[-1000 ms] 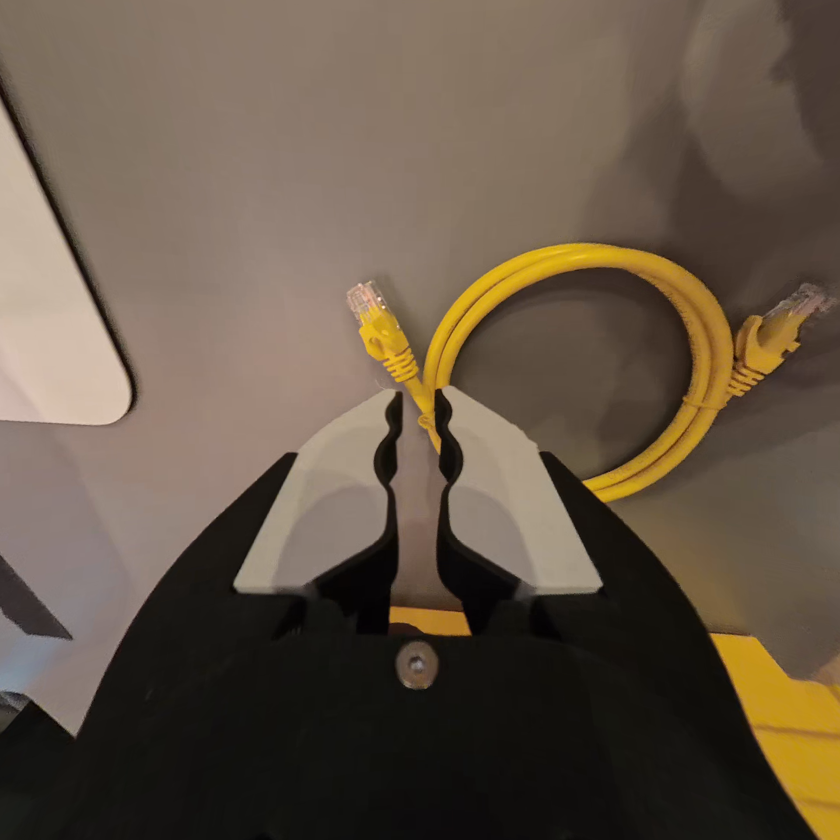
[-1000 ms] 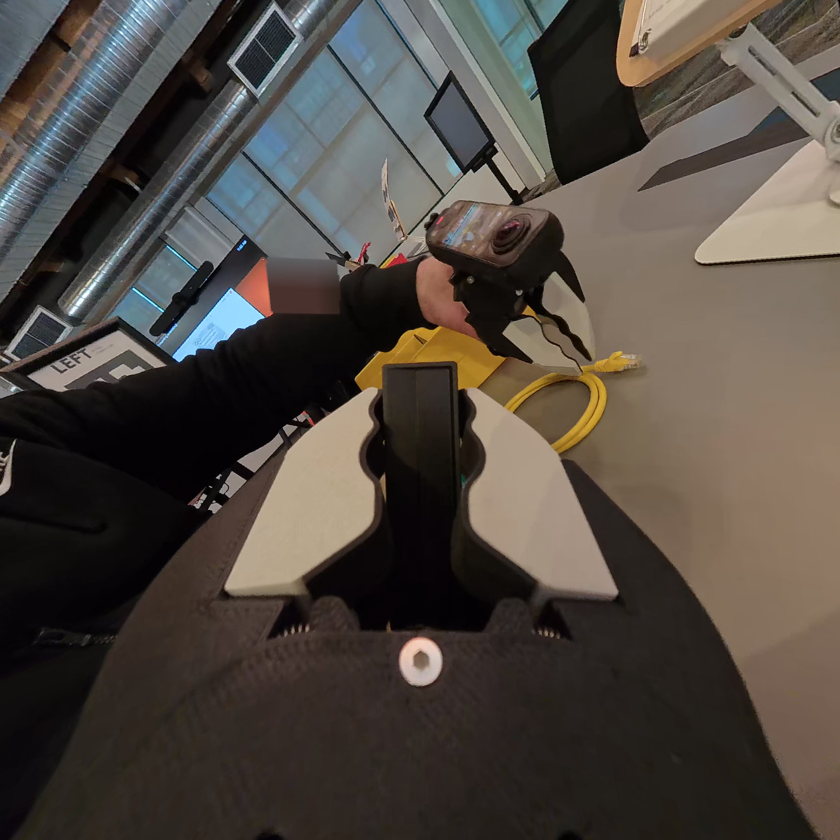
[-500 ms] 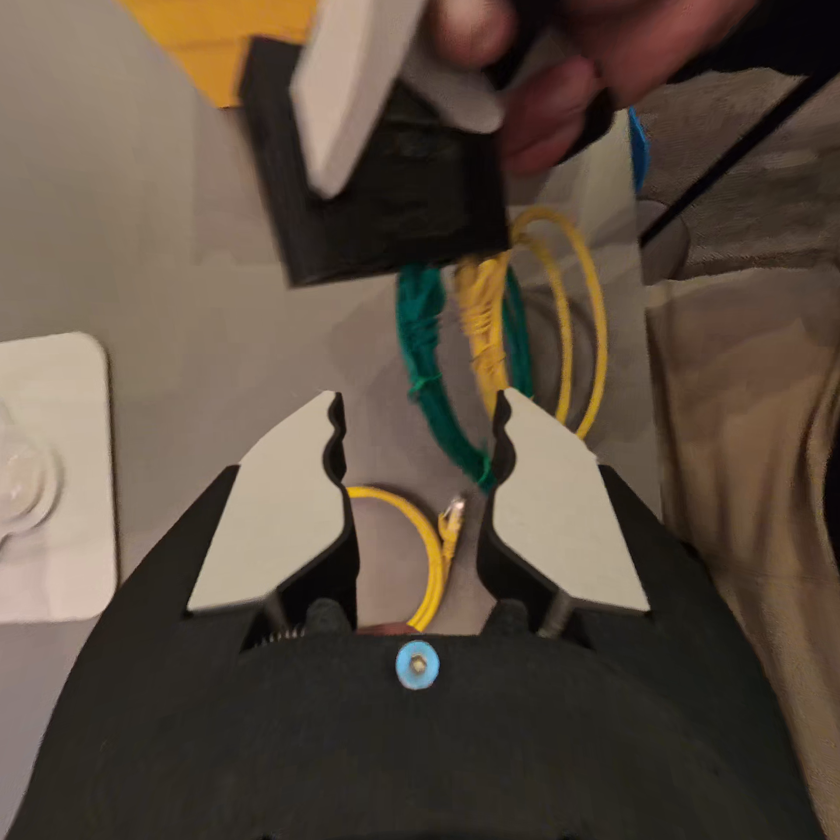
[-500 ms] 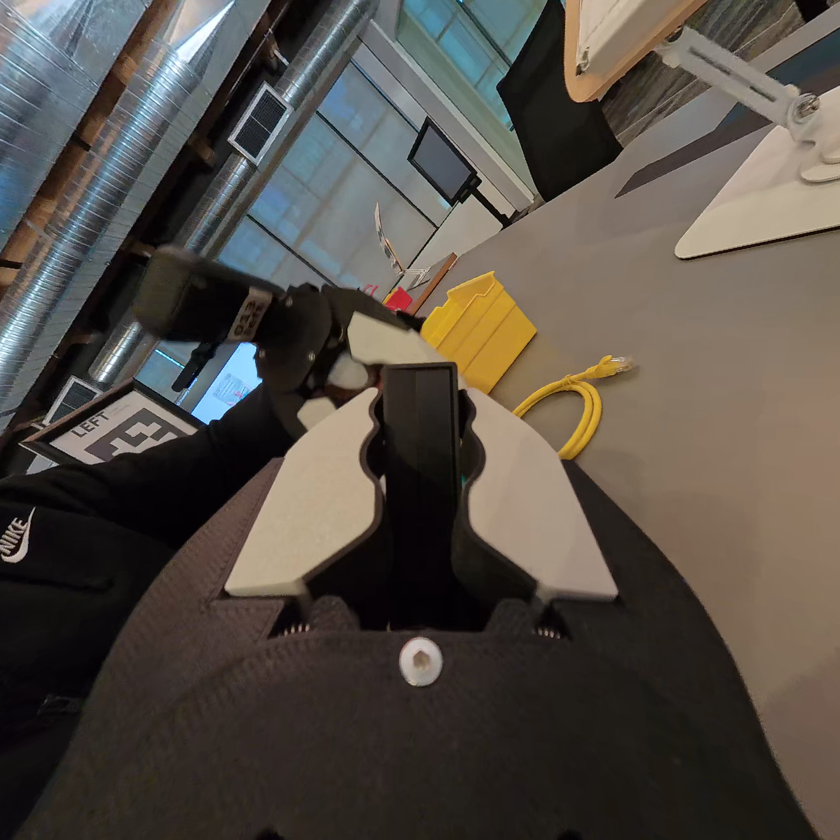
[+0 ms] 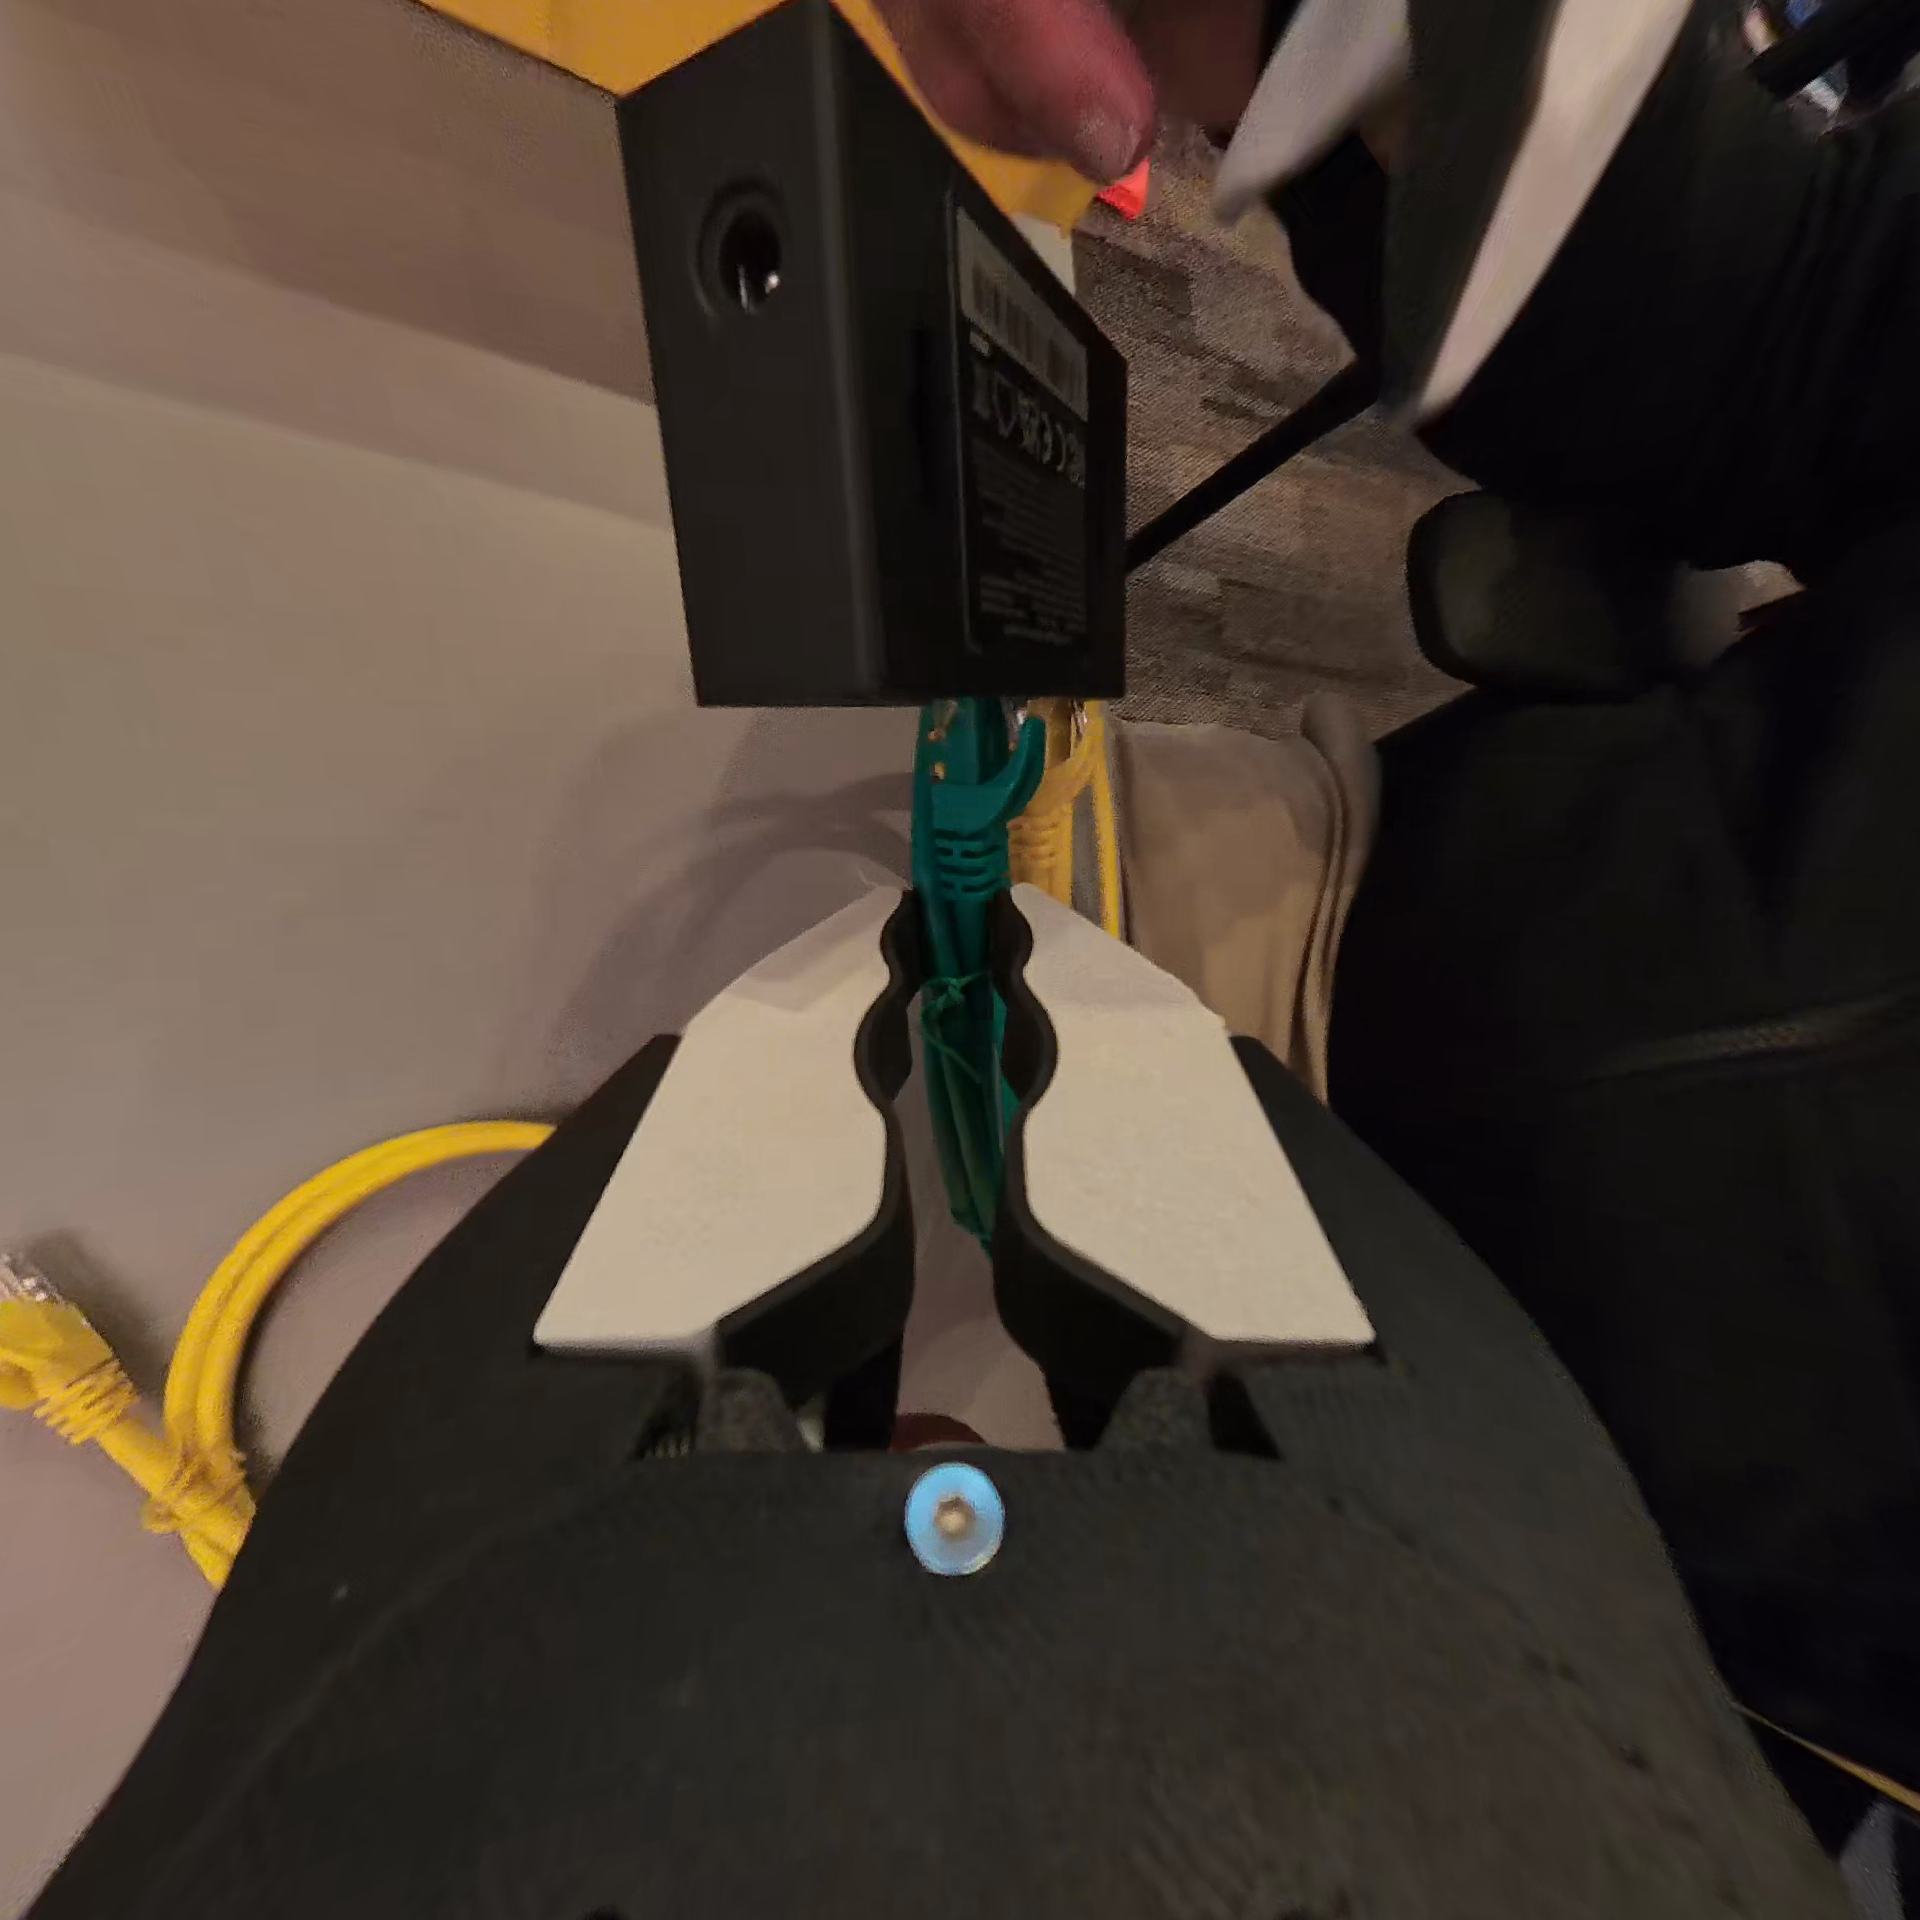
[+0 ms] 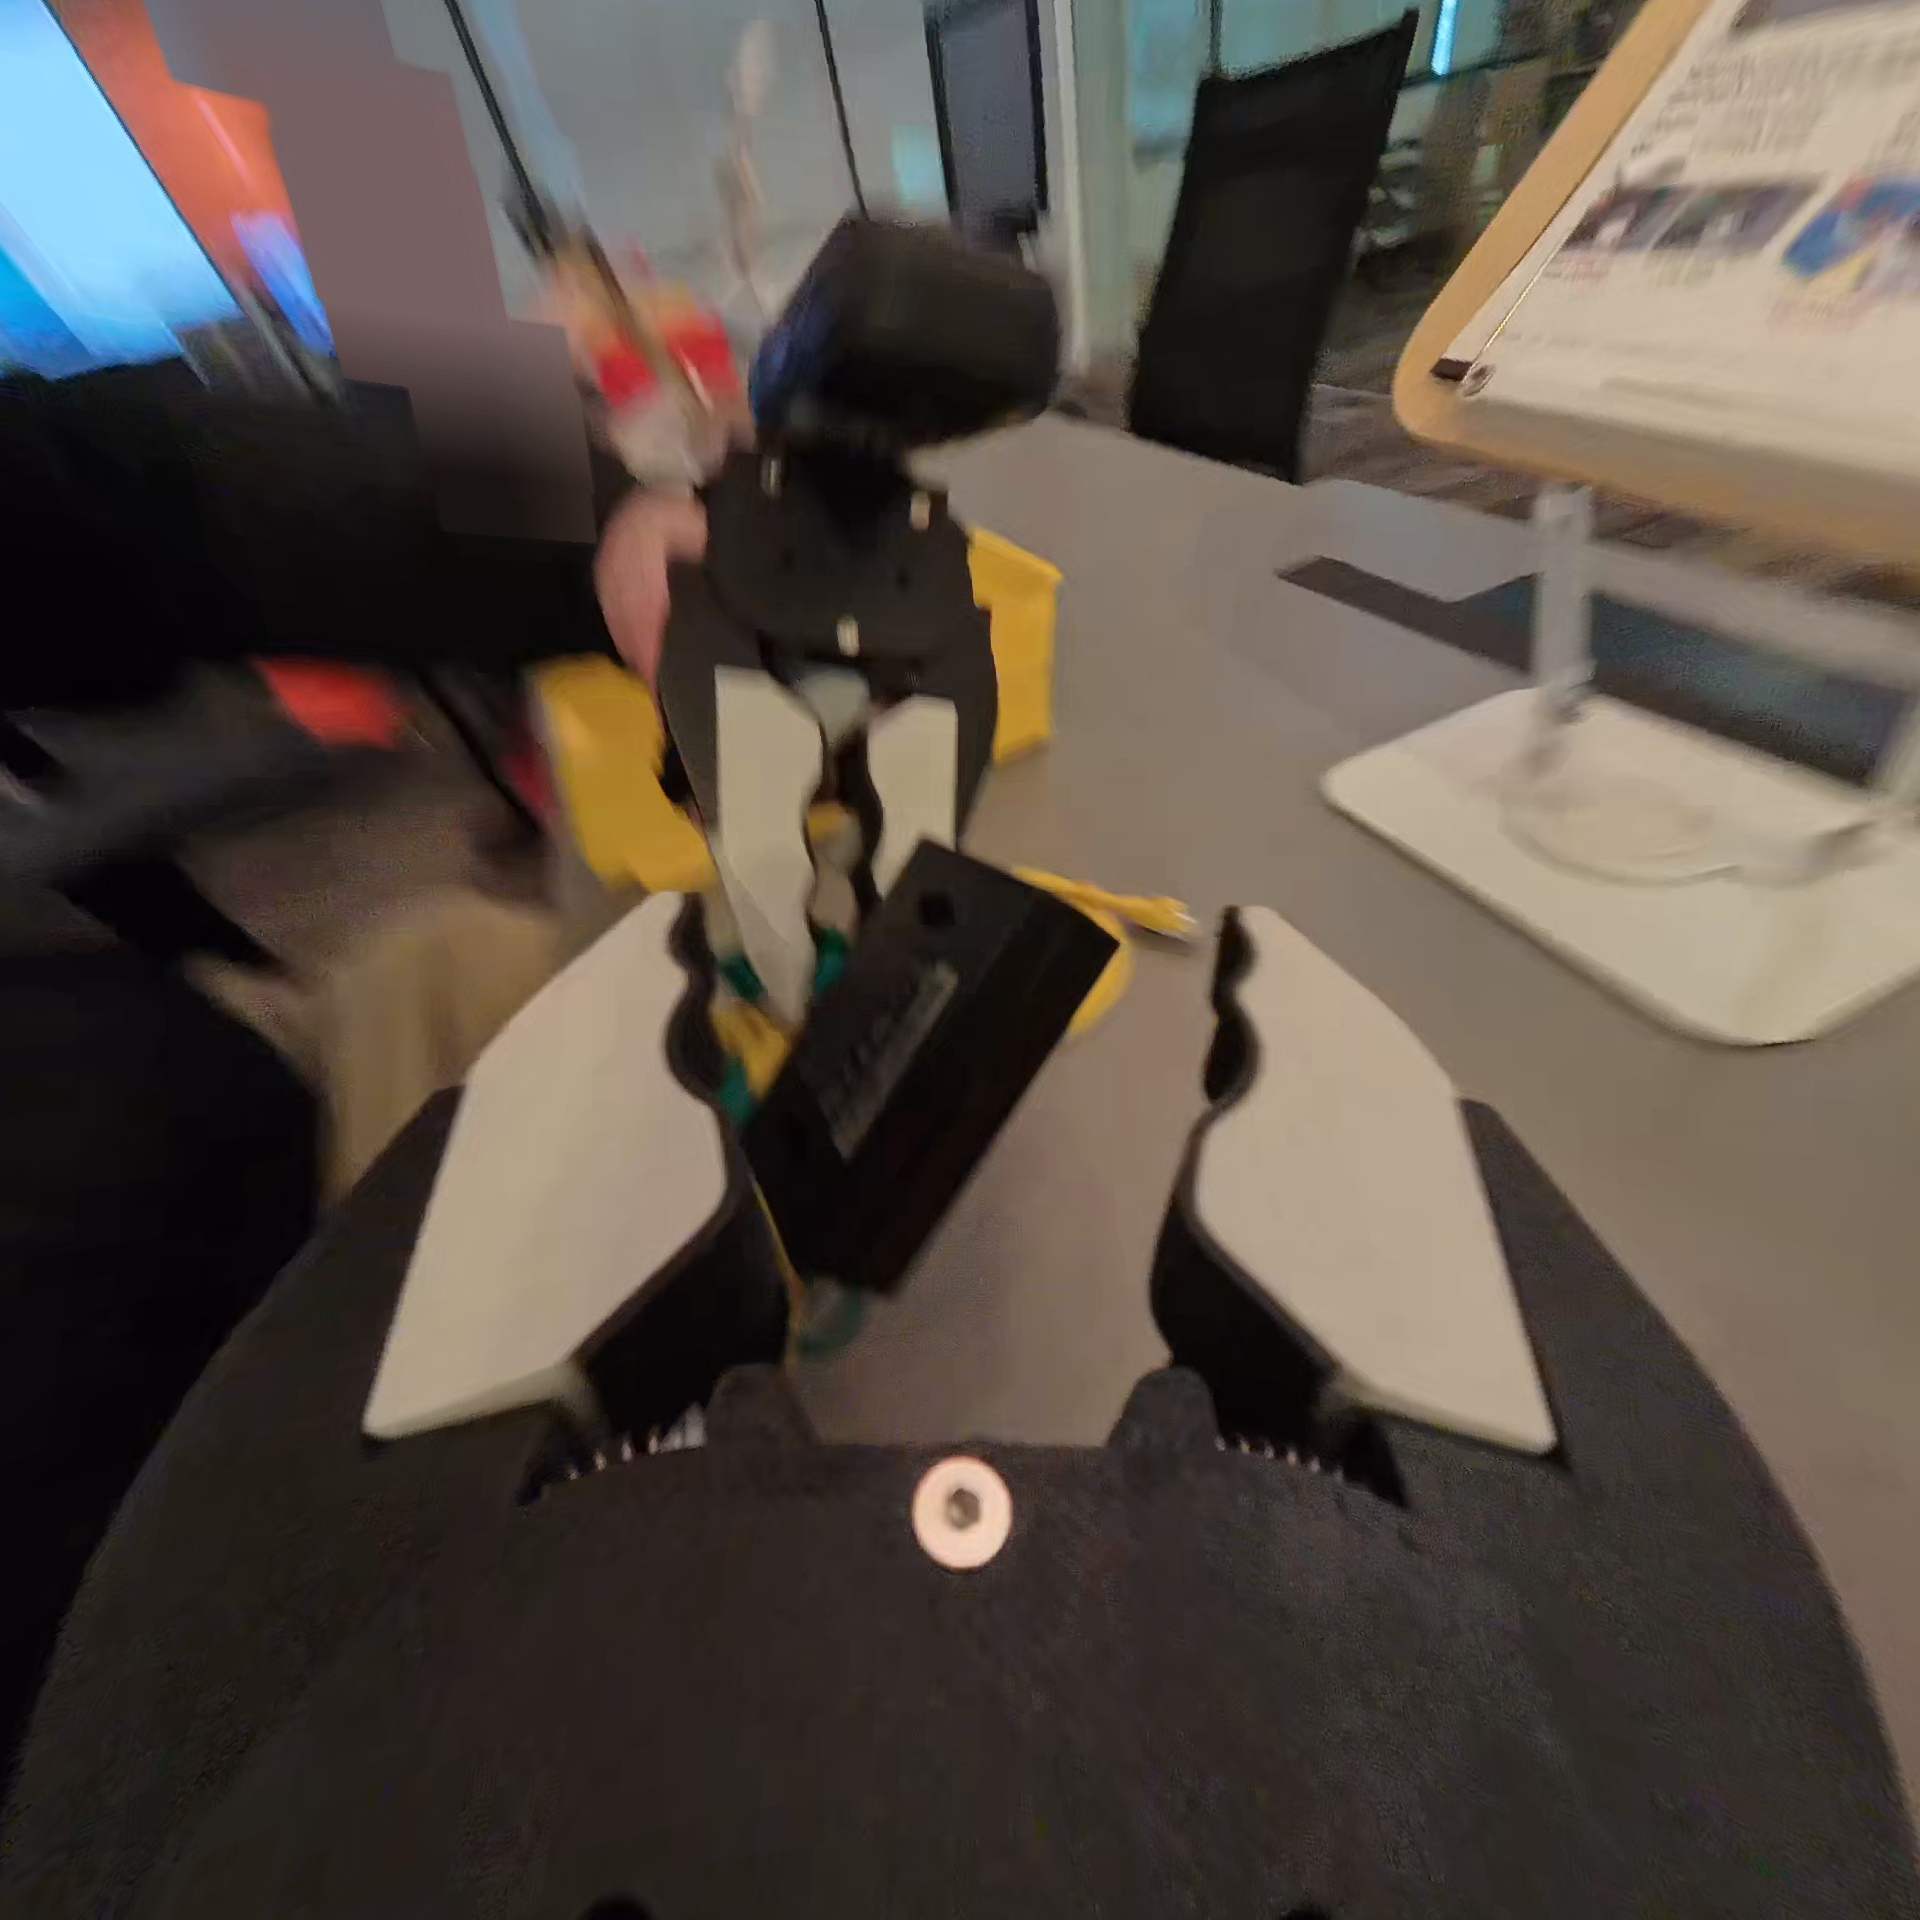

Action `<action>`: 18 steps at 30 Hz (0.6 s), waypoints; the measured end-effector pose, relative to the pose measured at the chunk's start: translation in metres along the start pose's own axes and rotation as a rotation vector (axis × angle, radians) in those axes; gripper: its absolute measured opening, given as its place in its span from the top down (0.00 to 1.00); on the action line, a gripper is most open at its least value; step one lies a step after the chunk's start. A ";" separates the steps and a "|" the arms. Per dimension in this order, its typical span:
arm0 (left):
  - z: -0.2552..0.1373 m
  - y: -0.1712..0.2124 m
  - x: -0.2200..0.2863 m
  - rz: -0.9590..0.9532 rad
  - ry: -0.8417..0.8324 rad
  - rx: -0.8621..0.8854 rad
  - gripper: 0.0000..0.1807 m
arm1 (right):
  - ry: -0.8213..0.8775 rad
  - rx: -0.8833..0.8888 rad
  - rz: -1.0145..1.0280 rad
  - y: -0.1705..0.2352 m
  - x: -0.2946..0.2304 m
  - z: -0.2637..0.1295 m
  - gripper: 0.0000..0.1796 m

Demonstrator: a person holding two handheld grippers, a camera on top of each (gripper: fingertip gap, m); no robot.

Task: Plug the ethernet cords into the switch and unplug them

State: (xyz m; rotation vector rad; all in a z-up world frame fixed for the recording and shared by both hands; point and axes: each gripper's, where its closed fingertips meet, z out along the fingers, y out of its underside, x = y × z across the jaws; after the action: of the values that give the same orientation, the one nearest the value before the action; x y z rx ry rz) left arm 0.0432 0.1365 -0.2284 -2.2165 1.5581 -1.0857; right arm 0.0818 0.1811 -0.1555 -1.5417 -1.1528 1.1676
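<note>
The black switch (image 5: 831, 416) has a green cord (image 5: 961, 821) and a yellow cord (image 5: 1049, 831) plugged into its lower end. My left gripper (image 5: 958, 904) is shut on the green cord just below its plug boot. In the blurred right wrist view, my right gripper (image 6: 956, 920) is open wide. The switch (image 6: 935, 1060) lies between its fingers, close to the left one and not gripped. The left gripper (image 6: 831, 831) comes down beside it there. Another coiled yellow cord (image 5: 260, 1299) lies loose on the grey table (image 5: 312, 727).
A yellow bin (image 6: 1018, 644) stands behind the switch. A white stand base (image 6: 1662, 883) carrying a tilted board (image 6: 1714, 260) is at the right. A black chair (image 6: 1247, 260) is beyond the table. A person's black sleeve (image 6: 260, 582) fills the left. About 10 cm separates my left fingertips from my right.
My left gripper left the loose yellow coil, moved to the switch and shut on the green cord. My right gripper opened, let go of the switch and tilted down toward the table.
</note>
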 end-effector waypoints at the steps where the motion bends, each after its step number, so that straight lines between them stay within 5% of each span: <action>1: -0.004 0.001 0.001 -0.016 0.017 0.005 0.93 | 0.057 -0.079 -0.162 0.005 -0.001 0.000 0.46; 5: -0.018 0.005 0.013 -0.003 0.128 0.007 0.93 | 0.097 -0.300 -0.633 0.028 -0.016 0.007 0.35; 18: -0.033 0.015 0.045 0.086 0.341 -0.050 0.93 | -0.205 -0.202 -0.695 0.029 -0.065 0.034 0.32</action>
State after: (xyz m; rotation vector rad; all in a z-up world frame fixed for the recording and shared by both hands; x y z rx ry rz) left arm 0.0178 0.0978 -0.1934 -2.0525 1.8109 -1.4732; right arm 0.0446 0.1157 -0.1787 -1.0224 -1.8002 0.7548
